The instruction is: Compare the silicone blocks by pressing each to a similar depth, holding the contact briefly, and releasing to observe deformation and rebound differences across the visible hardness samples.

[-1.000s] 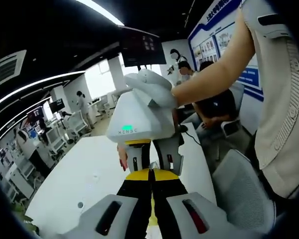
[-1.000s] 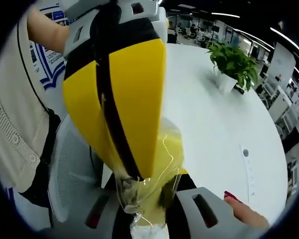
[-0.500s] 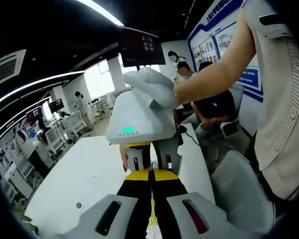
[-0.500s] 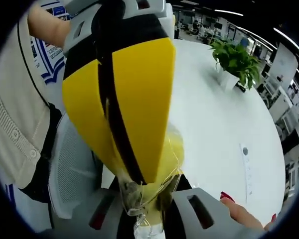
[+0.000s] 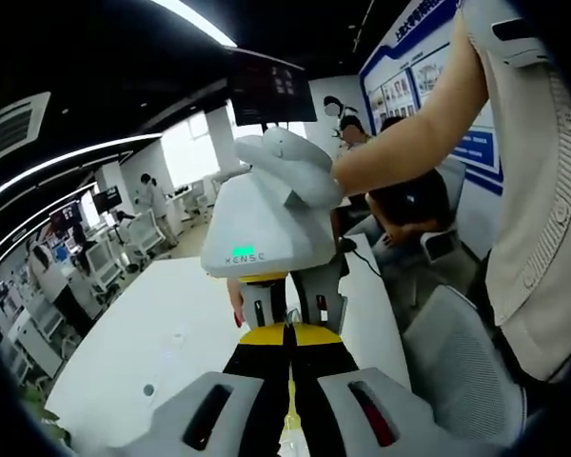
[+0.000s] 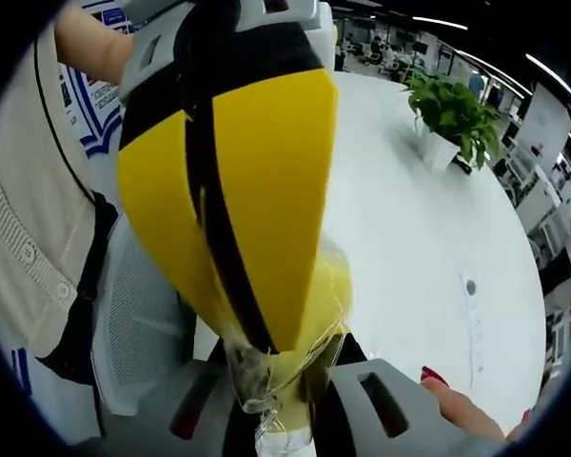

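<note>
In the left gripper view, the left gripper point(image 5: 287, 347) is clenched on a clear wrapped yellow block point(image 5: 290, 419); the right gripper point(image 5: 287, 309) meets it nose-on above the white tabletop point(image 5: 162, 333), near the edge by a mesh chair point(image 5: 457, 352).

In the right gripper view, the right gripper point(image 6: 284, 400) is clamped on the same yellow block point(image 6: 328, 286). A potted plant point(image 6: 447, 114) stands well apart across open tabletop point(image 6: 409, 238).

We see a white table point(image 6: 409, 219) with a potted plant point(image 6: 447, 119) at its far right. A mesh chair point(image 5: 457, 367) stands beside it, a dark screen point(image 5: 266, 90) hangs overhead.

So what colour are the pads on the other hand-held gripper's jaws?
Bright yellow pads with black edging, clearest in the right gripper view.
</note>
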